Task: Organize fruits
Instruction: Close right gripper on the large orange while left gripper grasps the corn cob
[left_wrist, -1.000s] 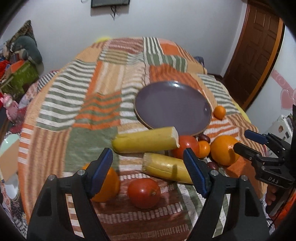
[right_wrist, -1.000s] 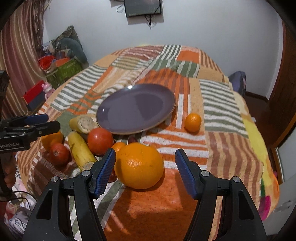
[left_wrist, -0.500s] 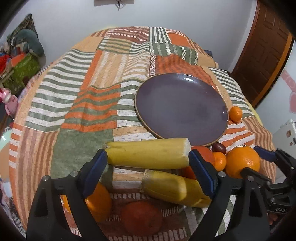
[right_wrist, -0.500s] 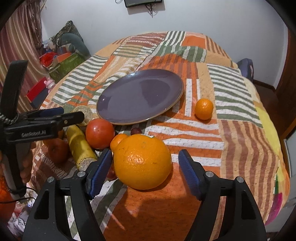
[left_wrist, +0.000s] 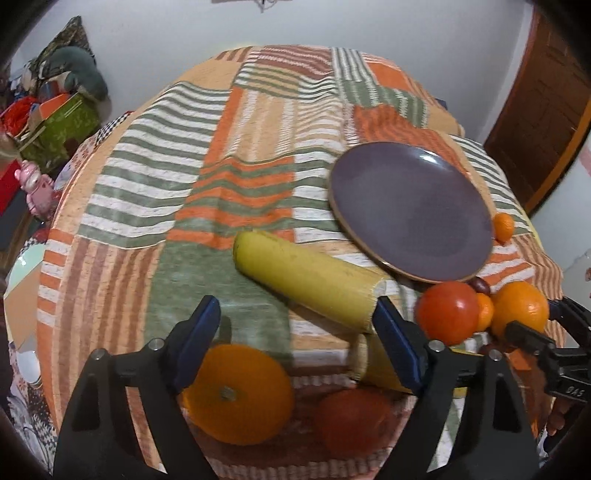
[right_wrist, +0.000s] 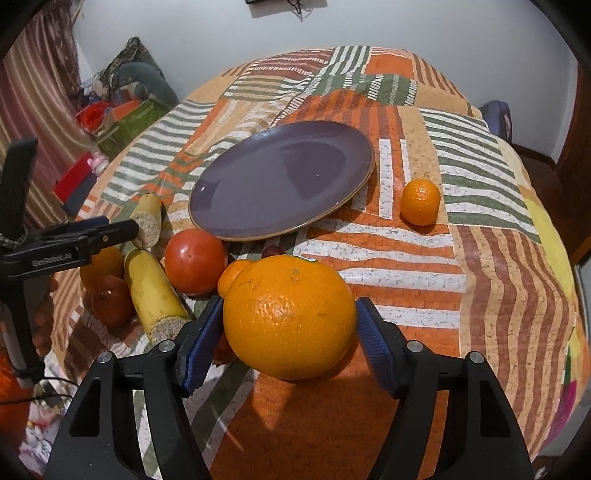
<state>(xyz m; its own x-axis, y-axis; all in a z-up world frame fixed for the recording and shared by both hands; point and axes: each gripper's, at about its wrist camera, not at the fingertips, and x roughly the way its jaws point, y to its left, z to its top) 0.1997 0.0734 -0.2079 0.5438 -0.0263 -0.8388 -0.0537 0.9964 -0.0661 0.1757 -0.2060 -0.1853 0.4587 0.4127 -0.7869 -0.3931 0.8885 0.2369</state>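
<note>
My right gripper is closing around a large orange that rests on the striped blanket; its blue pads meet both sides of the fruit. My left gripper hangs with jaws closing and no pad pressing on anything. A yellow banana piece lies with its cut end beside the right finger. Another orange sits under the left finger. Behind the bananas lies the purple plate with nothing on it. A second banana piece, a red tomato and a small mandarin lie around it.
A darker red fruit lies low between the left gripper's fingers. A tiny orange and a dark plum crowd behind the large orange. Boxes and clutter stand on the floor at the left; a wooden door is at the right.
My left gripper moved forward and down, past the red fruit to the upper banana piece. My right gripper sank around the large orange, and the gaps beside its pads closed.
</note>
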